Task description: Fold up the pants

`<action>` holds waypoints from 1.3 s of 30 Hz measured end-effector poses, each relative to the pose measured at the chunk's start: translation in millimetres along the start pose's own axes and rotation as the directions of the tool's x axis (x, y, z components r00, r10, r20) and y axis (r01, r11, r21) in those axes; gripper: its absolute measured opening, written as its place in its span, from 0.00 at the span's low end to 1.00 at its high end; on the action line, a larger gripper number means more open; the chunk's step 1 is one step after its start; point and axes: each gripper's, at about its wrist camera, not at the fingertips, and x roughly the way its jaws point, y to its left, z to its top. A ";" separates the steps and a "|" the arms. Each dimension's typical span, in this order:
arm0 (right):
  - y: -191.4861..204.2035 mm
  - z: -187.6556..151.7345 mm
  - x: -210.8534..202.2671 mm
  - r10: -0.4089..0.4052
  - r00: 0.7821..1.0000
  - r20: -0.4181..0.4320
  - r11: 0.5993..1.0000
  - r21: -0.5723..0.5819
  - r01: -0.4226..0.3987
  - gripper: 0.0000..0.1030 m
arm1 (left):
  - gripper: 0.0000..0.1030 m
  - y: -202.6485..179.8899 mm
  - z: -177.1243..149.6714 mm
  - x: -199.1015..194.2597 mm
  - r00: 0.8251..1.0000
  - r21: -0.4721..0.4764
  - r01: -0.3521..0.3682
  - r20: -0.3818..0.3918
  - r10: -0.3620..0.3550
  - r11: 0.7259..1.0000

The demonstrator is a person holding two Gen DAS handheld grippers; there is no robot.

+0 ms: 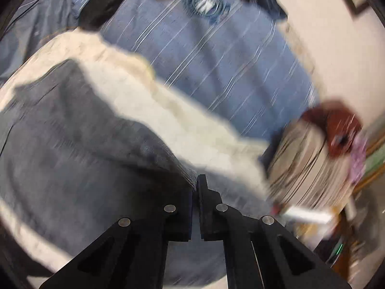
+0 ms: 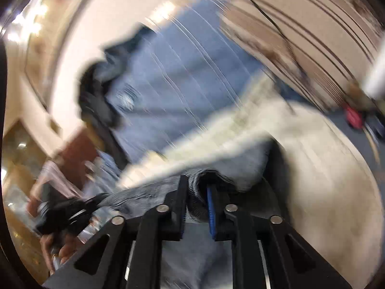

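Note:
The grey-blue pants (image 1: 79,144) lie over a cream blanket (image 1: 154,101) on the bed in the left wrist view. My left gripper (image 1: 196,185) is shut on an edge of the pants, its jaws nearly touching. In the right wrist view my right gripper (image 2: 197,185) is shut on a bunched fold of the pants (image 2: 199,183), with cloth between its jaws. Both views are blurred by motion. The other hand and its gripper (image 2: 65,216) show at lower left in the right wrist view.
A blue striped bedsheet (image 1: 216,55) covers the bed beyond the blanket. A striped pillow (image 1: 310,166) with a red-brown item on it lies at the right. Dark clothing (image 1: 101,7) sits at the far end. A pale wall (image 1: 324,36) borders the bed.

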 end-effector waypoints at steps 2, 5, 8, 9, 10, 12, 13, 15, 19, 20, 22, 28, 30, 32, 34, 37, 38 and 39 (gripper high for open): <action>-26.8 -18.7 14.3 -0.101 0.992 -0.081 0.990 0.090 0.109 0.19 | 0.03 22.7 -37.3 22.6 0.995 0.005 -0.033 -0.093 0.033 0.999; -47.9 -25.2 27.3 -0.089 0.983 -0.162 0.966 0.227 0.125 0.27 | 0.03 45.5 -68.0 50.4 0.984 -0.018 -0.076 -0.160 0.072 0.997; -44.7 -24.0 12.1 -0.050 0.996 -0.067 0.965 0.255 0.066 0.60 | 0.10 47.2 -68.0 43.7 0.988 -0.046 -0.027 -0.155 0.020 0.999; -42.6 -25.3 6.3 -0.060 0.997 -0.041 0.964 0.257 0.069 0.66 | 0.18 45.2 -66.0 40.6 0.989 -0.037 -0.005 -0.151 -0.001 0.999; -40.7 -28.8 2.7 -0.067 0.997 -0.025 0.963 0.259 0.071 0.66 | 0.28 45.4 -62.8 35.4 0.990 -0.025 0.014 -0.143 -0.017 1.000; -34.8 -37.9 -8.5 -0.071 0.997 -0.006 0.962 0.265 0.070 0.65 | 0.39 48.8 -55.7 27.4 0.994 -0.014 -0.006 -0.111 0.005 1.000; -31.4 -43.5 -12.9 -0.080 0.997 -0.008 0.961 0.266 0.079 0.65 | 0.39 51.8 -51.7 26.7 0.995 -0.021 -0.010 -0.103 0.008 1.000; -22.3 -56.3 -16.3 -0.125 0.992 -0.030 0.953 0.274 0.128 0.64 | 0.39 53.4 -46.3 31.4 0.993 -0.051 -0.004 -0.116 -0.002 0.999; -22.3 -58.5 7.6 -0.071 0.988 -0.135 0.940 0.323 0.112 0.58 | 0.38 51.0 -42.4 54.5 0.980 -0.049 -0.039 -0.197 0.028 0.998; -23.1 -53.3 10.9 -0.049 0.990 -0.133 0.932 0.351 0.093 0.57 | 0.38 49.8 -39.4 61.1 0.977 -0.045 -0.047 -0.212 0.037 0.998; -21.4 -42.2 19.4 -0.099 0.984 -0.150 0.934 0.327 0.144 0.42 | 0.26 48.3 -36.4 71.7 0.971 -0.017 -0.069 -0.231 0.063 0.997; -3.5 -11.3 -14.0 -0.129 0.992 -0.003 0.966 0.227 0.126 0.05 | 0.03 32.1 -28.6 21.3 0.993 -0.024 0.105 -0.047 -0.106 0.994; 4.1 -19.1 -28.6 -0.131 0.991 0.026 0.972 0.199 0.124 0.05 | 0.03 28.3 -43.9 -0.8 0.991 0.005 0.128 -0.025 -0.128 0.992; 2.3 -34.6 -20.7 -0.230 0.973 -0.019 0.959 0.164 0.230 0.05 | 0.03 35.9 -65.2 1.1 0.991 0.020 0.110 -0.084 -0.108 0.994; -14.7 -49.6 6.3 -0.326 0.935 -0.136 0.924 0.165 0.346 0.06 | 0.03 45.8 -85.5 25.9 0.989 0.085 0.034 -0.149 -0.021 0.996; -23.9 -52.5 18.9 -0.343 0.921 -0.183 0.910 0.177 0.374 0.12 | 0.06 60.2 -96.2 50.5 0.980 0.062 0.005 -0.201 0.007 0.998; -17.1 -51.1 19.7 -0.384 0.907 -0.174 0.904 0.130 0.408 0.13 | 0.06 61.4 -95.4 51.3 0.981 0.060 0.005 -0.193 0.007 0.998; -12.9 -51.4 19.2 -0.401 0.901 -0.164 0.900 0.110 0.421 0.17 | 0.06 61.2 -93.3 50.3 0.980 0.052 0.007 -0.197 0.003 0.999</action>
